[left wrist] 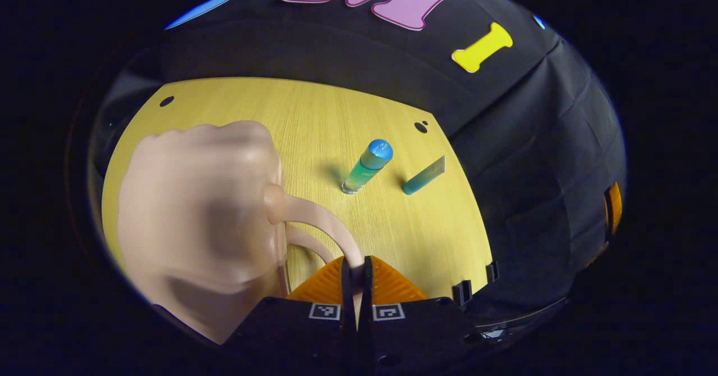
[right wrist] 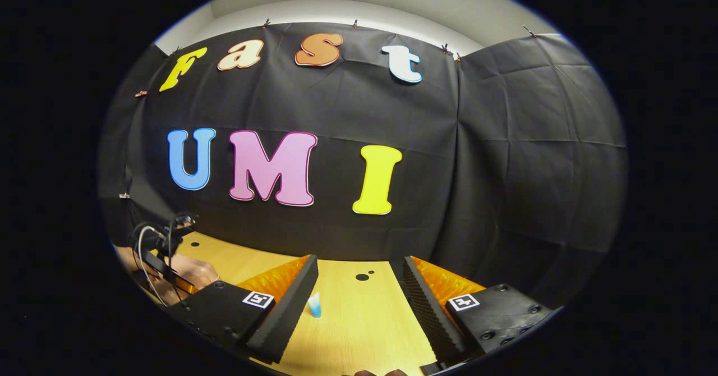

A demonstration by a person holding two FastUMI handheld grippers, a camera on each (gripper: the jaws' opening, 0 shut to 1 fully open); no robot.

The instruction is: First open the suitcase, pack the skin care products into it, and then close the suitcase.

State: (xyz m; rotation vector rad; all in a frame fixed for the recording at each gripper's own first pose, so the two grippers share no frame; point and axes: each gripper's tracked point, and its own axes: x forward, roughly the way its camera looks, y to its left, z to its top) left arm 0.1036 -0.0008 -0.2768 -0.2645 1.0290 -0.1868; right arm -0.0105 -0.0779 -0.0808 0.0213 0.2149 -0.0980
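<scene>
Here my left gripper [left wrist: 355,278] clamps the pink suitcase's [left wrist: 196,219] handle [left wrist: 325,221] at lower left; my right gripper [right wrist: 359,292] spreads wide over bare table [right wrist: 364,320].

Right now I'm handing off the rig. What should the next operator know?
Left gripper: shut on the suitcase handle.
Right gripper: open, holding nothing, over the table.
Bottle and tube: on the table, outside the suitcase.
Done: nothing packed yet. The suitcase is too blurred to tell whether it is open.
Left: open it, pack both items, close it.
</scene>
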